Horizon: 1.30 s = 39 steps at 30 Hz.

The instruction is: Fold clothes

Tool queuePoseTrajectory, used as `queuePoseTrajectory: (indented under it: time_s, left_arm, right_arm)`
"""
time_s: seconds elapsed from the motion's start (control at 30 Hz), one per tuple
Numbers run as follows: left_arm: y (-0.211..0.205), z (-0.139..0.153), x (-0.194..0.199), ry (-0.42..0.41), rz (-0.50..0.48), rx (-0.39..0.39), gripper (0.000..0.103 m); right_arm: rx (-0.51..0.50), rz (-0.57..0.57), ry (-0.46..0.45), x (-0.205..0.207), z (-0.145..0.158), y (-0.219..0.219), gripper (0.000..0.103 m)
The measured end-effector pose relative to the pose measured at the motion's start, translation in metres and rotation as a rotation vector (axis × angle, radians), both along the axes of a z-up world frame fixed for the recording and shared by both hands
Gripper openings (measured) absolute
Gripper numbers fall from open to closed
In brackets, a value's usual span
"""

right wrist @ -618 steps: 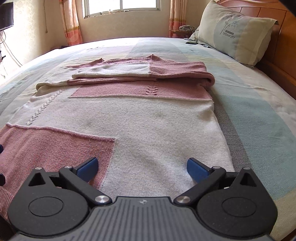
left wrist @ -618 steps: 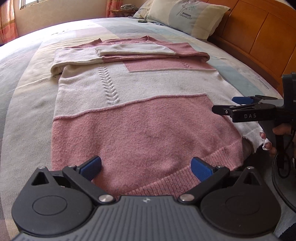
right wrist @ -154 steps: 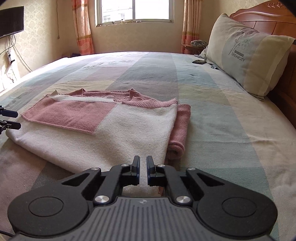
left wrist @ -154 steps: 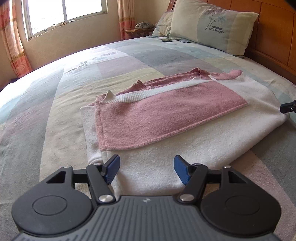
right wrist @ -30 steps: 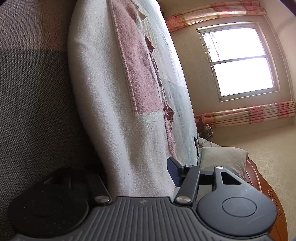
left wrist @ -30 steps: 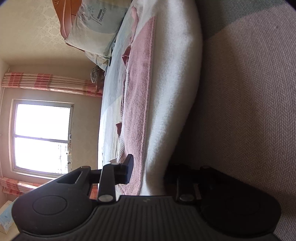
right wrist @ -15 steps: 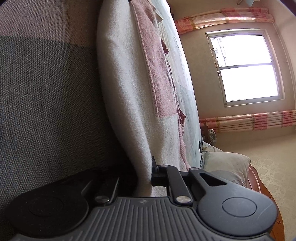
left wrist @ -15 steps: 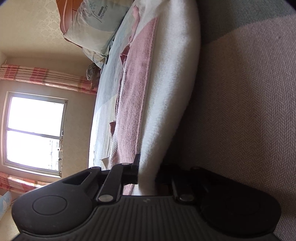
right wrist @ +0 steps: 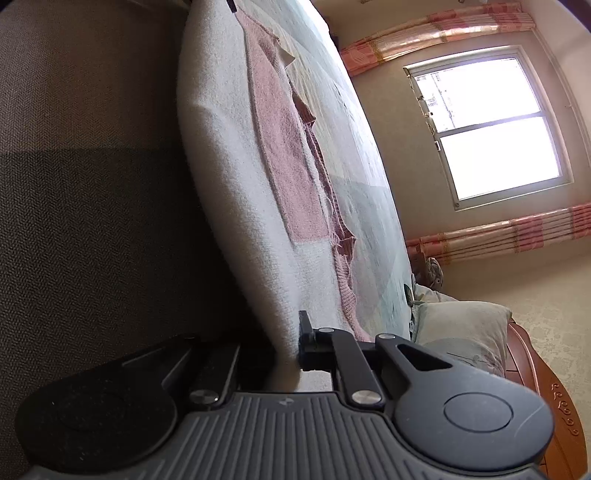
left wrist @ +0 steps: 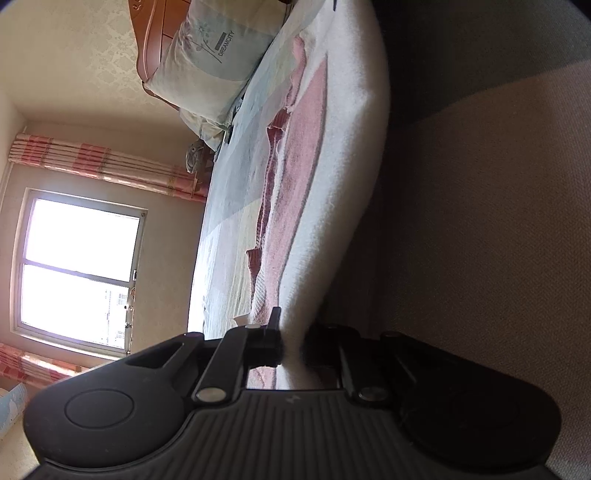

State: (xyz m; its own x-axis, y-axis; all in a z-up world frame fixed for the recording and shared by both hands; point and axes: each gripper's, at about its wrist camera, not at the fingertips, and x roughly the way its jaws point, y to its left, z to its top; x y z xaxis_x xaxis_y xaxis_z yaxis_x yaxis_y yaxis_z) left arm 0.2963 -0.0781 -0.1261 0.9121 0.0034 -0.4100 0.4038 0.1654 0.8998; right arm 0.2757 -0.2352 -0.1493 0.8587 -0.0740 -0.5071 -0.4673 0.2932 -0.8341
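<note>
The pink and cream sweater (left wrist: pixel 332 192) lies folded on the bed, its near folded edge thick and rounded. Both cameras are rolled onto their sides, so the bed runs upright in each view. My left gripper (left wrist: pixel 291 345) is shut on the near edge of the sweater at one end. My right gripper (right wrist: pixel 286 350) is shut on the same edge of the sweater (right wrist: pixel 258 177) at the other end. In both views one finger lies over the cloth and the other is dark in shadow beneath it. The pink panel and the ribbed hem show on top.
The patchwork bedspread (left wrist: pixel 480 221) fills the side under the sweater. A pillow (left wrist: pixel 210 55) leans on the wooden headboard (left wrist: pixel 147 33). A bright window (right wrist: pixel 491 122) with pink striped curtains is on the far wall. A small dark object (left wrist: pixel 227 134) lies near the pillow.
Over the last second both grippers closed from open onto the sweater's near folded edge. The edge now looks a little raised off the bedspread.
</note>
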Motion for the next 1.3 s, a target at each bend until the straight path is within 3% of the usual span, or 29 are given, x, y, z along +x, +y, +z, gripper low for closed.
queuePoseTrajectory:
  time_s: [0.2, 0.67, 0.83, 1.03, 1.1, 1.23, 1.3]
  left_arm:
    - [0.002, 0.014, -0.025, 0.016, -0.015, -0.006, 0.008]
    - [0.012, 0.029, -0.138, 0.074, -0.058, -0.010, 0.008]
    - [0.014, 0.032, -0.179, 0.099, -0.075, -0.009, 0.008]
    - [0.019, 0.020, -0.197, 0.200, -0.090, -0.015, 0.008]
    - [0.025, 0.027, -0.201, 0.255, -0.105, -0.047, 0.009]
    - [0.045, 0.060, -0.193, 0.375, -0.062, -0.184, 0.015]
    - [0.056, 0.084, -0.180, 0.372, -0.013, -0.283, 0.016]
  right_arm:
    - [0.009, 0.012, 0.017, -0.026, 0.014, 0.004, 0.013]
    - [0.022, 0.040, 0.078, -0.115, 0.037, 0.010, 0.013]
    - [0.025, 0.052, 0.104, -0.143, 0.037, 0.010, 0.013]
    - [-0.002, 0.055, 0.161, -0.149, 0.020, 0.012, 0.014]
    - [0.016, 0.047, 0.202, -0.149, 0.021, 0.011, 0.014]
    - [0.037, 0.047, 0.301, -0.154, 0.039, -0.007, 0.020]
    - [0.055, 0.040, 0.335, -0.158, 0.051, -0.018, 0.021]
